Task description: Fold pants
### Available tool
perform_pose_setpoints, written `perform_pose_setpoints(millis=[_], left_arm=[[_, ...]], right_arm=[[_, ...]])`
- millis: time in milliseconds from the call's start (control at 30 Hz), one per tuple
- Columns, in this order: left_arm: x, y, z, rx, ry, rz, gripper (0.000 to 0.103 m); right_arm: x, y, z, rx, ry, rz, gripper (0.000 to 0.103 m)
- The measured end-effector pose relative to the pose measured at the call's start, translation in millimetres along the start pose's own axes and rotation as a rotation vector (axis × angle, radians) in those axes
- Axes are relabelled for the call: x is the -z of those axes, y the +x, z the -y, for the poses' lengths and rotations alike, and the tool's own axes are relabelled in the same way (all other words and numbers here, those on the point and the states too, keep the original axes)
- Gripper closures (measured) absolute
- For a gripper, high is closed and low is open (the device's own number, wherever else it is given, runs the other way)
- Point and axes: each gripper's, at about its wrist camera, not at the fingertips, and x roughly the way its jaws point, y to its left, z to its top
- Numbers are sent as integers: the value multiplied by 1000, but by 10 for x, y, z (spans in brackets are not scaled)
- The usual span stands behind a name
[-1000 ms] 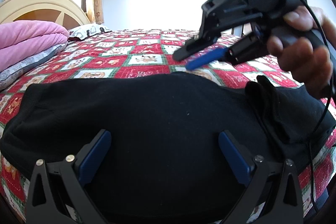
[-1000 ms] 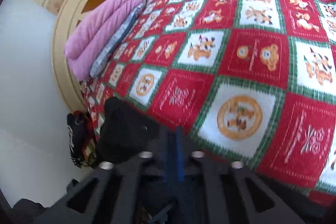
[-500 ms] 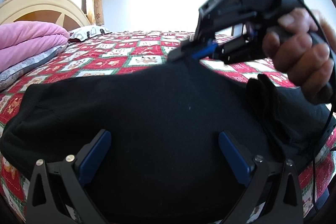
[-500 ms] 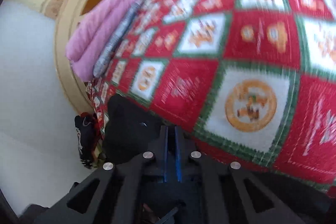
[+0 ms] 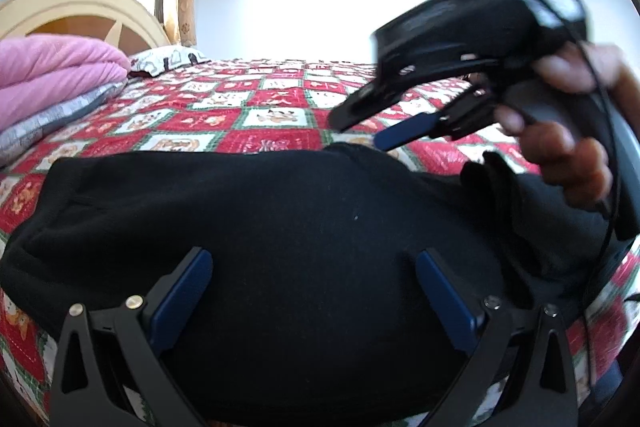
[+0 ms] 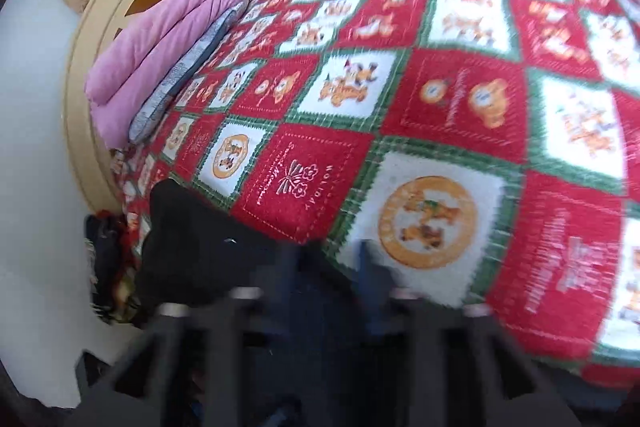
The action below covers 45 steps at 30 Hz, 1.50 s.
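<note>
Black pants (image 5: 280, 227) lie bunched across the near edge of the bed (image 5: 280, 99), on its red holiday quilt. Your left hand-held gripper (image 5: 312, 287) hovers over them, jaws spread wide, empty. Your right hand-held gripper (image 5: 360, 133) has just been opening above the far hem, nothing between its jaws. The thick knit looks soft, floppy and light; pinch it at a hem or waistband edge. No containers in view.
</note>
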Motion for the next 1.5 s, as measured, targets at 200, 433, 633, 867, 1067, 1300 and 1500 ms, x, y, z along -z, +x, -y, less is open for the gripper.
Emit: perform_pose_setpoints(millis=[200, 433, 633, 867, 1067, 1300, 1500], left_arm=[[-206, -216, -176, 9, -60, 23, 0], [-441, -234, -648, -140, -60, -47, 0], [-577, -237, -1135, -223, -85, -83, 0], [-445, -28, -1467, -240, -112, -172, 0], [-327, 92, -1619, -194, -175, -208, 0], [-296, 132, -1660, -160, -177, -190, 0], [-283, 156, -1691, -139, -171, -181, 0]], right_arm=[[242, -622, -14, 73, -26, 112, 51], [720, -1046, 254, 151, 108, 197, 40], [1151, -1063, 118, 137, 125, 268, 40], [1351, -825, -212, 155, 28, 253, 40], [1387, -682, -343, 154, -14, 246, 40], [1450, -574, -340, 151, -4, 230, 40], [1525, -551, -399, 162, -20, 239, 40]])
